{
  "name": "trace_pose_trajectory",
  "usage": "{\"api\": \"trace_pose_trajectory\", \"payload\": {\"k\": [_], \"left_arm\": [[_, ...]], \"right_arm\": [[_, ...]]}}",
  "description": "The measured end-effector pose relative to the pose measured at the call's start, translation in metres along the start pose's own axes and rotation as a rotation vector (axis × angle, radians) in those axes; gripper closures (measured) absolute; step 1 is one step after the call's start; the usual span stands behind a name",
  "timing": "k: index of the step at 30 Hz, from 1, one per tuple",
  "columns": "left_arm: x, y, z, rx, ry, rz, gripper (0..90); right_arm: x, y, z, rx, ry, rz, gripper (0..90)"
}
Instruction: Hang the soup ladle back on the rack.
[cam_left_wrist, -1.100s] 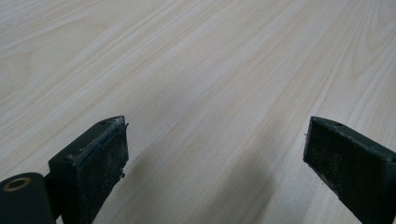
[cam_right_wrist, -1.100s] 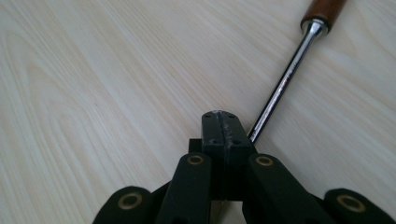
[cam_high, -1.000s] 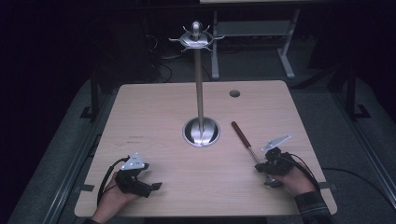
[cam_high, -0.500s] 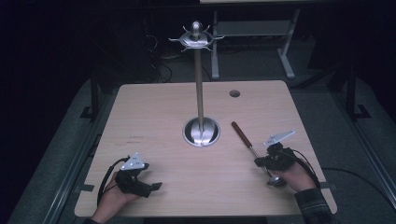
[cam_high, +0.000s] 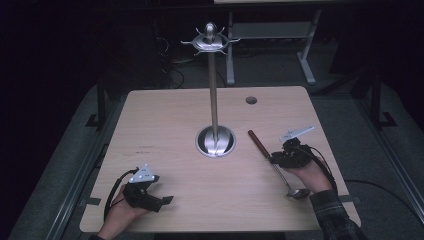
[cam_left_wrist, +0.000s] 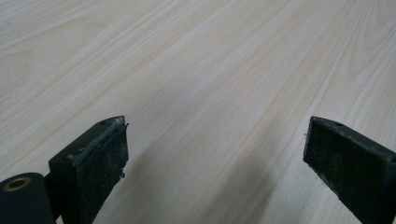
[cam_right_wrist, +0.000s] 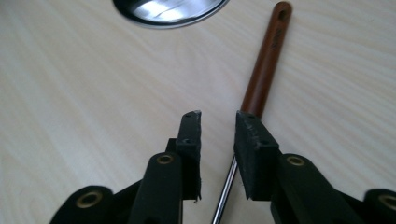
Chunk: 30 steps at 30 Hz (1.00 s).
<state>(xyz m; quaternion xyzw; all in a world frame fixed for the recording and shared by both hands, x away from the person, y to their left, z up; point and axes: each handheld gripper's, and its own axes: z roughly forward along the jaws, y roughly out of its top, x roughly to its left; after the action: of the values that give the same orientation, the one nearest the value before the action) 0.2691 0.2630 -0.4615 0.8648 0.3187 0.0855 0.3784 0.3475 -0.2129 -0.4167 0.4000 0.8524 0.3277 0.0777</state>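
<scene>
The right hand-held gripper (cam_right_wrist: 217, 128) has just been opening over the ladle (cam_right_wrist: 261, 74) (metal shaft between its jaws, ungripped). The left hand-held gripper (cam_left_wrist: 215, 154), well apart from the ladle, gapes wide over bare counter (cam_left_wrist: 196, 60).

A tall polished-steel hook stand (cam_high: 214, 140) stood mid-surface (cam_high: 165, 120); just to its right lay a wooden-handled steel ladle (cam_high: 272, 161), bowl nearest the person.

The stand (cam_high: 214, 100) rises from its round base (cam_high: 215, 141) mid-table (cam_high: 165, 115), blocking the centre. A ladle (cam_high: 272, 162) lies to its right, near side. Left half and far corners are open room.
</scene>
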Motion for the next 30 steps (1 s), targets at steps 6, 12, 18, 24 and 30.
{"api": "trace_pose_trajectory", "payload": {"k": [6, 12, 18, 24, 30], "left_arm": [[-0.001, 0.001, 0.0, 0.001, -0.004, -0.005, 6.0], [-0.001, 0.001, 0.001, 0.005, -0.006, 0.003, 6.0], [-0.001, 0.001, 0.0, 0.004, -0.007, 0.004, 6.0], [-0.001, 0.001, 0.002, 0.006, -0.009, 0.005, 6.0], [0.0, 0.001, 0.001, 0.006, -0.01, 0.004, 6.0]], "right_arm": [[-0.005, 0.02, 0.003, 0.001, -0.042, 0.019, 68.3], [-0.012, 0.038, 0.011, 0.028, -0.067, 0.032, 66.8], [-0.017, 0.047, 0.026, 0.089, -0.071, 0.033, 66.5], [-0.018, 0.047, 0.042, 0.149, -0.076, 0.034, 66.5], [-0.018, 0.045, 0.05, 0.193, -0.087, 0.06, 66.5]]}}
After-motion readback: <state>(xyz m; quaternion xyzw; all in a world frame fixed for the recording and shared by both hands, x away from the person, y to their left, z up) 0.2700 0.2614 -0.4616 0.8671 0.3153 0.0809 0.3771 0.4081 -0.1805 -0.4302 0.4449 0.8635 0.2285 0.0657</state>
